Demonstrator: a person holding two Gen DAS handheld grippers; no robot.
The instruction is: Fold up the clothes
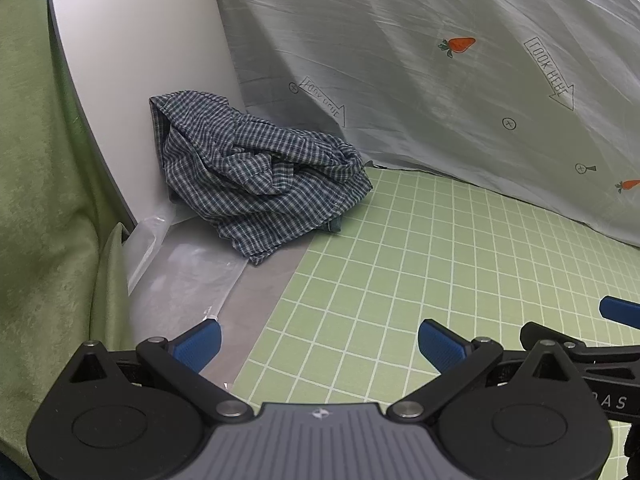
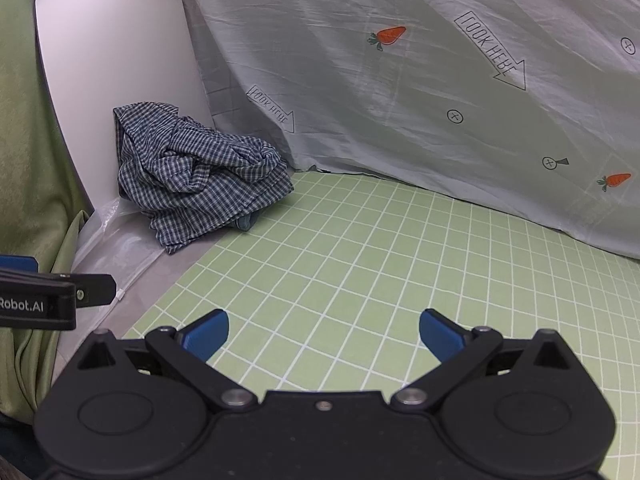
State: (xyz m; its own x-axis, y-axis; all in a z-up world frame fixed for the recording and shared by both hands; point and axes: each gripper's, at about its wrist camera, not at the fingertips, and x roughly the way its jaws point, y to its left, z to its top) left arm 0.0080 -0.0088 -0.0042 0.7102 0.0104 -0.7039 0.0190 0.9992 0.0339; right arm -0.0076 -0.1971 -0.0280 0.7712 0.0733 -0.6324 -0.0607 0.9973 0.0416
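A crumpled blue-and-white checked garment (image 1: 256, 176) lies in a heap at the far left corner of the green grid mat (image 1: 420, 272), against a white panel. It also shows in the right wrist view (image 2: 192, 176). My left gripper (image 1: 320, 344) is open and empty, low over the mat's near left edge, well short of the garment. My right gripper (image 2: 324, 336) is open and empty over the mat, to the right of the left one. Part of the right gripper shows at the right edge of the left wrist view (image 1: 580, 344).
A pale sheet printed with carrots and arrows (image 1: 440, 60) hangs along the back of the mat. A white panel (image 1: 132, 60) stands at the left, with a clear plastic sheet (image 1: 188, 272) at its foot. Green fabric (image 1: 40, 200) drapes at the far left.
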